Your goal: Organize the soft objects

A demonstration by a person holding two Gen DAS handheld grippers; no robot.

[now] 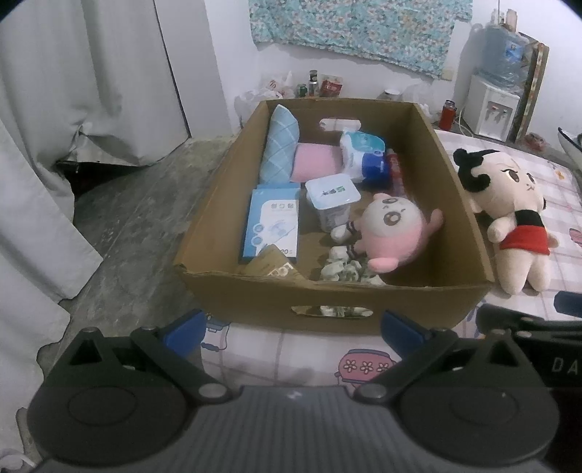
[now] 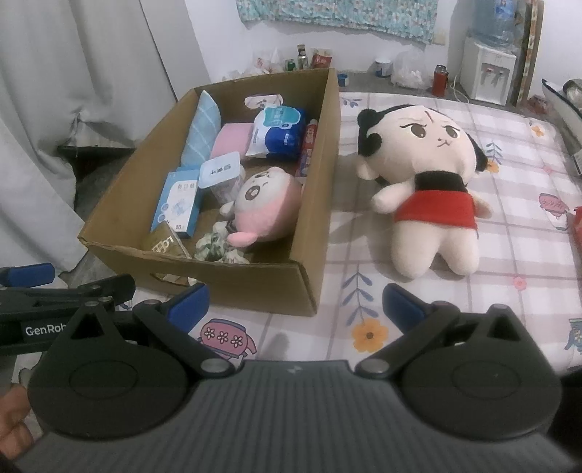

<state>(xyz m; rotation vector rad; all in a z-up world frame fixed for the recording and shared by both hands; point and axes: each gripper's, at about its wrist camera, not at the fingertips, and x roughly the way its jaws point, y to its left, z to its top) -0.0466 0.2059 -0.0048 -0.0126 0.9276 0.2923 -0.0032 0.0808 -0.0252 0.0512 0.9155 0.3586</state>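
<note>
While both jaws stand wide apart, the left gripper (image 1: 293, 325) with blue pads hovers empty just short of the near wall of the open brown cardboard box (image 1: 338, 303), and the right gripper (image 2: 296, 303) with blue pads hangs released and empty over the checked pink-and-white bed sheet with cartoon prints (image 2: 509, 233). In the right wrist view the left gripper sits at 9 o'clock, close beside.

Box rests on the sheet, its left side near the mattress edge. Inside, at 6 o'clock, lie a brown paper packet (image 1: 272, 263) and a crumpled green-and-white cloth (image 1: 345, 271); a round pink-and-cream plush toy (image 1: 391, 231) lies at 5 o'clock. A light blue flat carton (image 1: 271, 223) is at 8 o'clock, a white lidded tub (image 1: 333, 200) at centre. A blue checked cushion (image 1: 280, 145) leans on the left wall, a pink folded pad (image 1: 316, 162) beside it, a blue-and-white tissue pack (image 1: 365, 156) at 1 o'clock.

Large cream plush doll with black hair and red skirt (image 2: 425, 189) lies on the sheet at 3 o'clock of the box, just beside its right wall, face up.

Room: grey concrete floor (image 1: 127, 218), pale curtains (image 1: 80, 83) at 10 o'clock, floral cloth on the wall (image 1: 356, 25) at 12, white water dispenser (image 2: 487, 69) at 2, bottles and bags along the wall.
</note>
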